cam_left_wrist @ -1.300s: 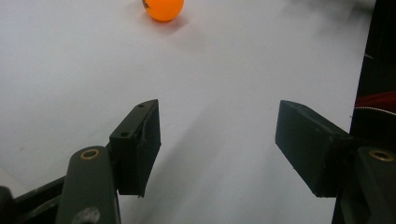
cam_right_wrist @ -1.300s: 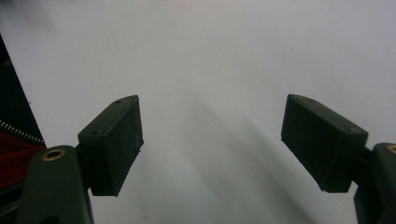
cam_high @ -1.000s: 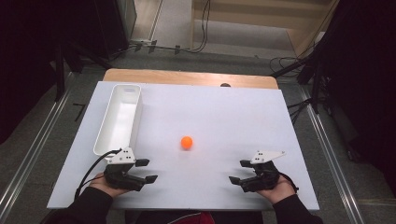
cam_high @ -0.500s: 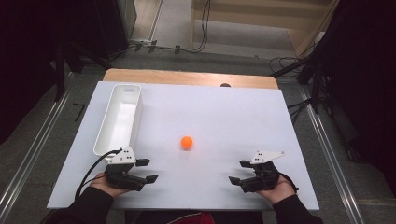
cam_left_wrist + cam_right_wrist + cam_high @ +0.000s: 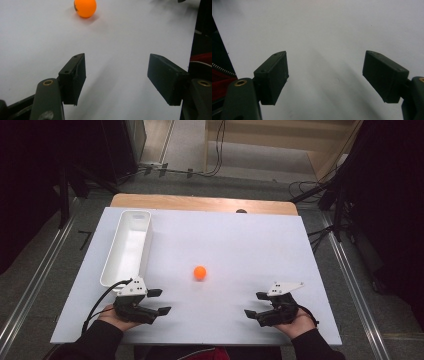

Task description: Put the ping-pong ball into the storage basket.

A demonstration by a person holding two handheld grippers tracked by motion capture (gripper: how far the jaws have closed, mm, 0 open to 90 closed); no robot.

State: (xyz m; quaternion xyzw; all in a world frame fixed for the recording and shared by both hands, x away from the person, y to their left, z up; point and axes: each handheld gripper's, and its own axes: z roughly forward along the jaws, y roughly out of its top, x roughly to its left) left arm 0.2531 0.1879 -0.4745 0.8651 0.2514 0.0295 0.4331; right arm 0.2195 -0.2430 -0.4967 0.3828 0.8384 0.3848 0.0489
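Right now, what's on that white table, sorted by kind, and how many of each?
Orange ball: 1
White tray: 1
Hand-held grippers: 2, the left gripper and the right gripper, both open with nothing between the jaws
Total: 4

Dim, soft-shadowed, slightly blurry close-ups

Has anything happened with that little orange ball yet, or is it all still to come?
Nothing looks done: the orange ball lies loose on the table, beside the empty white tray. The left gripper and right gripper rest near the front edge, jaws open and empty. Picking up comes next, probably.
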